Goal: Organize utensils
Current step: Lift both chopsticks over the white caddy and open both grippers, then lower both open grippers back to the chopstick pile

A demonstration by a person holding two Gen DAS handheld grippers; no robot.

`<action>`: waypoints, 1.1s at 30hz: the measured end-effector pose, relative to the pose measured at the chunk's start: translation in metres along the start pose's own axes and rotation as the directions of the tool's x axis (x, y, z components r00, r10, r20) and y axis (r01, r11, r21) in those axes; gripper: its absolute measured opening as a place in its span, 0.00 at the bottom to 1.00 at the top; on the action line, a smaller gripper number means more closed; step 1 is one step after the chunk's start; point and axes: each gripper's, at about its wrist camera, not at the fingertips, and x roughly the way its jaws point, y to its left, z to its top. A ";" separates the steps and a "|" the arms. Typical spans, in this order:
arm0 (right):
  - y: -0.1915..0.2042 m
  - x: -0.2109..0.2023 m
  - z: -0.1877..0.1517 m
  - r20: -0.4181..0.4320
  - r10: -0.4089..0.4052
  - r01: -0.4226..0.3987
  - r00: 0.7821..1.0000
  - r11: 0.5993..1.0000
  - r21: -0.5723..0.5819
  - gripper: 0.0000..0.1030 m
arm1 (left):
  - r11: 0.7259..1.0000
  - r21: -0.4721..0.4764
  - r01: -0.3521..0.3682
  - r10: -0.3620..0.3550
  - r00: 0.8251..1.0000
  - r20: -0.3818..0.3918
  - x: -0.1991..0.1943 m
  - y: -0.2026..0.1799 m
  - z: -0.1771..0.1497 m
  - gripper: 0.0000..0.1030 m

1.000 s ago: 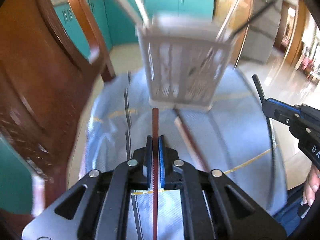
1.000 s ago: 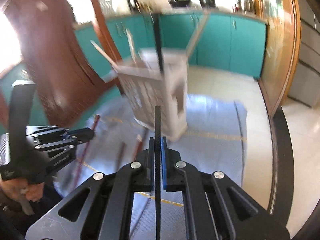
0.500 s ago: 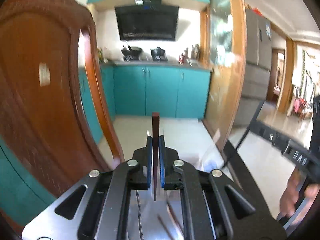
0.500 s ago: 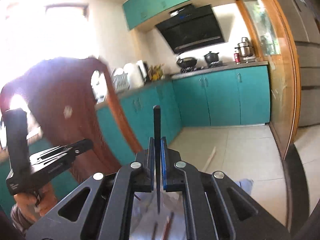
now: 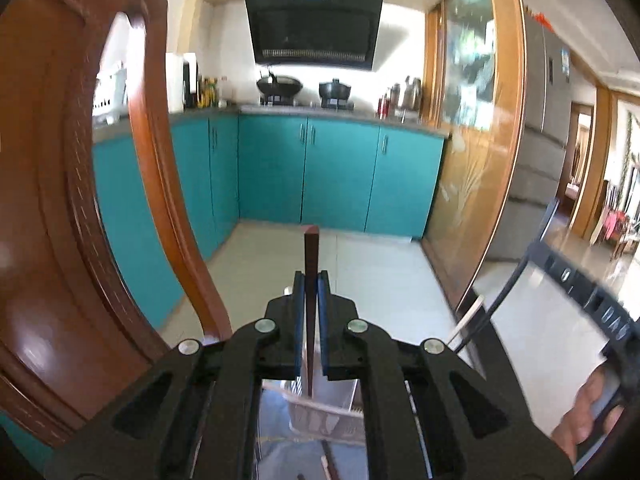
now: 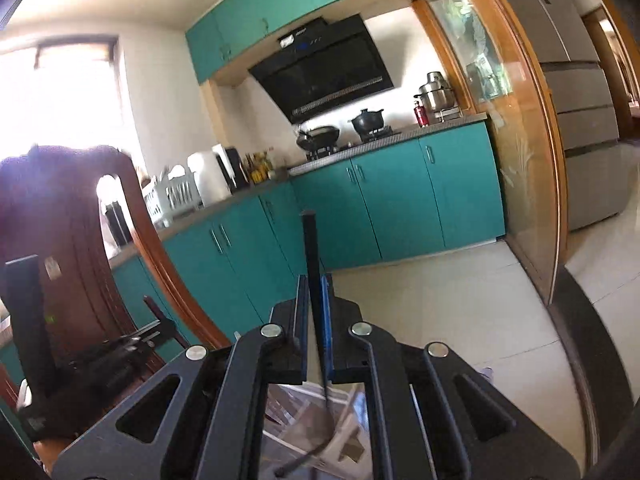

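My left gripper (image 5: 309, 280) is shut on a reddish-brown chopstick (image 5: 310, 252), held upright with its lower tip over the white slotted utensil basket (image 5: 320, 412) below. My right gripper (image 6: 315, 284) is shut on a black chopstick (image 6: 310, 248), also upright, its lower end over the same basket (image 6: 316, 420). The right gripper (image 5: 588, 292) shows at the right edge of the left wrist view, with a hand under it. The left gripper (image 6: 132, 340) shows at the lower left of the right wrist view. Loose chopsticks (image 5: 330, 462) lie on the table below.
A wooden chair back (image 5: 60, 240) stands close on the left. Teal kitchen cabinets (image 5: 340, 176), a stove with pots (image 5: 304, 88) and a range hood (image 5: 312, 24) are across the tiled floor. A wood-framed glass panel (image 5: 480, 160) and a fridge (image 6: 580, 100) stand to the right.
Both grippers have tilted up from facing the basket and table to facing the kitchen, turning their chopsticks upright above the basket. Both stay shut on their chopsticks.
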 end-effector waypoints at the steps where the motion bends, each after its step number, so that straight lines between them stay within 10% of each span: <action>1: 0.001 0.001 -0.005 -0.014 0.005 -0.005 1.000 1.000 -0.014 0.06 | 1.000 0.003 -0.004 0.004 1.000 -0.009 0.004 -0.001 -0.007 0.07; 11: -0.002 -0.003 -0.046 -0.097 0.027 -0.036 0.995 0.995 -0.093 0.11 | 0.997 -0.059 0.039 -0.043 0.997 -0.069 0.012 0.023 -0.057 0.07; 20: -0.002 -0.050 -0.072 -0.080 0.043 -0.055 0.996 0.987 -0.152 0.30 | 0.999 0.023 0.044 -0.044 0.998 0.034 -0.030 0.029 -0.079 0.10; 25: -0.018 -0.049 -0.116 -0.212 0.004 -0.030 0.977 0.993 -0.116 0.30 | 0.999 0.051 -0.013 0.012 1.000 0.013 -0.042 0.037 -0.108 0.14; 28: -0.017 -0.033 -0.147 -0.349 -0.069 0.021 0.935 0.990 -0.141 0.30 | 0.997 0.054 -0.055 0.056 0.998 -0.029 -0.042 0.043 -0.123 0.16; 33: -0.001 0.003 -0.209 -0.578 -0.162 0.025 0.800 0.971 -0.237 0.30 | 0.994 0.037 -0.104 0.107 0.991 -0.082 -0.040 0.054 -0.137 0.17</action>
